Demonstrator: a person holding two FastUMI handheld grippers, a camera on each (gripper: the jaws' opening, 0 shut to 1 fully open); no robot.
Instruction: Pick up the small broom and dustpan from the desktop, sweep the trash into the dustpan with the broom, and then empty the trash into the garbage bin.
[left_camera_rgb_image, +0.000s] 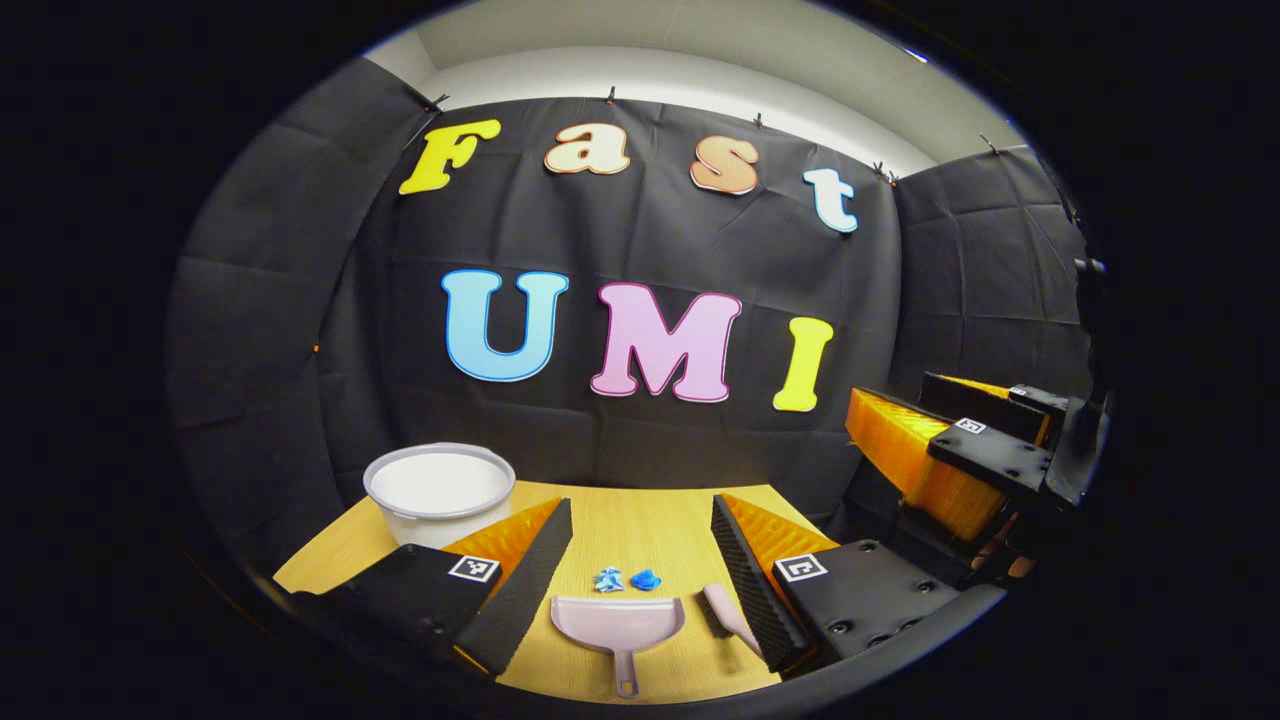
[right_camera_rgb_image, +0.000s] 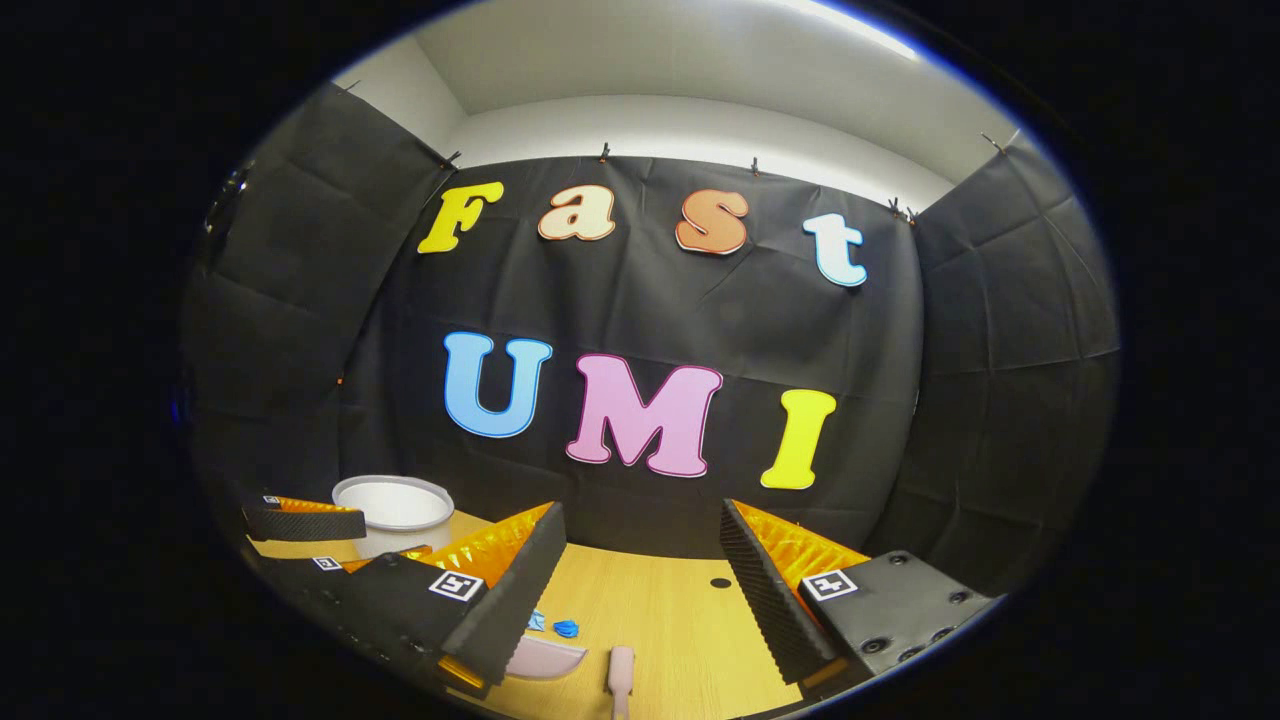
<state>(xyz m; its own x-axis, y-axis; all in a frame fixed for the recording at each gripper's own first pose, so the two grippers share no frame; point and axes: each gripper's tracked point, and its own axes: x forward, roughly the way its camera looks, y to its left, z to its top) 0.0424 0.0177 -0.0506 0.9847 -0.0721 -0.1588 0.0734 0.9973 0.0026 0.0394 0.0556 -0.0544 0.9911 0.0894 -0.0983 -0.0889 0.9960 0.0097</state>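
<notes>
On the wooden desktop (left_camera_rgb_image: 640, 530) I see dustpan (left_camera_rgb_image: 617, 622), broom (left_camera_rgb_image: 728, 616), blue trash (left_camera_rgb_image: 628, 579) and bin (left_camera_rgb_image: 440, 492); both my grippers (left_camera_rgb_image: 640, 590) (right_camera_rgb_image: 640, 590) hover wide, holding nothing.

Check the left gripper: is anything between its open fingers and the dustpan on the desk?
Nothing visible. In the left gripper view the left gripper is open, and the dustpan lies on bare desk below the gap. The blue trash sits beyond it, the broom beside it.

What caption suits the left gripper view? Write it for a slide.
Open left gripper above dustpan, broom, blue trash and bin.
</notes>
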